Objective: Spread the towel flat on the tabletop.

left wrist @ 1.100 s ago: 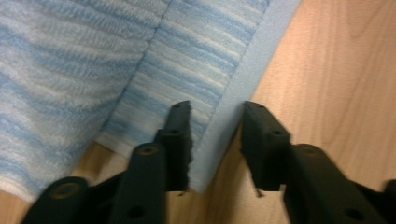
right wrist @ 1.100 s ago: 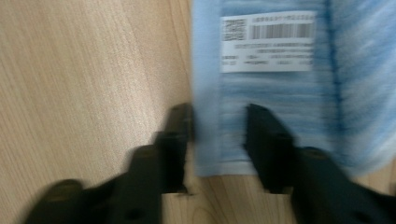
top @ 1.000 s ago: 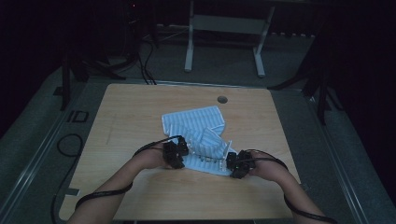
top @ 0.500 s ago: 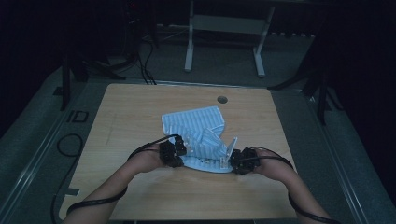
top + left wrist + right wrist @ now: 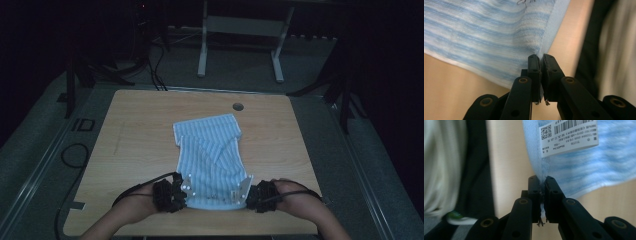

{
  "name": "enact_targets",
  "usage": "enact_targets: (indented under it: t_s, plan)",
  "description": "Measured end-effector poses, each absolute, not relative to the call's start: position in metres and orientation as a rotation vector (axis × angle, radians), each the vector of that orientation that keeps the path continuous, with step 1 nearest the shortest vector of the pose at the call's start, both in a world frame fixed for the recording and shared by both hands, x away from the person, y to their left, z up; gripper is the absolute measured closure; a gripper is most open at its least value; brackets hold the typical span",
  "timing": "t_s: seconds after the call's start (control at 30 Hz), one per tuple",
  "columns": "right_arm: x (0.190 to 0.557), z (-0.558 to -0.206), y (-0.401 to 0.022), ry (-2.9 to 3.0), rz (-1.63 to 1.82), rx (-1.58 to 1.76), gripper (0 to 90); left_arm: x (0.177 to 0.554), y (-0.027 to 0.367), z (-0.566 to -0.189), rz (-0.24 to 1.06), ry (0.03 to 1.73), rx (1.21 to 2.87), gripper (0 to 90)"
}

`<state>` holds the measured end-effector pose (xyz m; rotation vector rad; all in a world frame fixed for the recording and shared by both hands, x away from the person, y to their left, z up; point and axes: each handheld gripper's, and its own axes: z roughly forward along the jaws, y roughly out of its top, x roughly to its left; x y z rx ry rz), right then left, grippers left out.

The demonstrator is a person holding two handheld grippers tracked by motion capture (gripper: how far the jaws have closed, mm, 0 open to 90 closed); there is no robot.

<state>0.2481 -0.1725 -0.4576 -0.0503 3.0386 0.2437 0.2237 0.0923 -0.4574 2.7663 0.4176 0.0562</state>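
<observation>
Dim room around the wooden table [image 5: 130,130], where both grippers [image 5: 186,192] [image 5: 247,195] pinch the soft, light striped towel [image 5: 210,155] at its 2 near corners, limp cloth sagging beyond the fingers.

Blue/white striped towel [image 5: 210,160], partly folded, lying mid-table w/ near edge lifted; white barcode tag [image 5: 569,136] at near-right corner.

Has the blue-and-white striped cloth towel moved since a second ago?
Yes. The blue-and-white striped cloth towel was bunched mid-table; its near edge has been drawn toward the wooden table's near edge, away from the round hole, stretched between both grippers.
</observation>
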Motion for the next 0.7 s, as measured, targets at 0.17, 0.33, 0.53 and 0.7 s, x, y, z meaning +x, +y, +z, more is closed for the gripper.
enact_targets:
  t_s: [0.17,0.33,0.53,0.7]
  plan:
    - [0.215,-0.463,-0.175,3.104,0.229,-0.092,84.1,0.187,0.090,-0.465,-0.072,0.462,2.727,83.9]
    - [0.196,-0.463,-0.184,3.156,0.279,-0.120,70.1,0.163,0.088,-0.471,-0.292,0.425,2.701,71.1]
    - [0.227,-0.445,-0.196,3.036,0.387,0.003,68.6,0.198,0.106,-0.458,-0.073,0.477,2.693,59.8]
    - [0.270,-0.450,-0.194,3.040,0.422,0.083,65.3,0.246,0.117,-0.468,0.004,0.555,2.680,54.9]
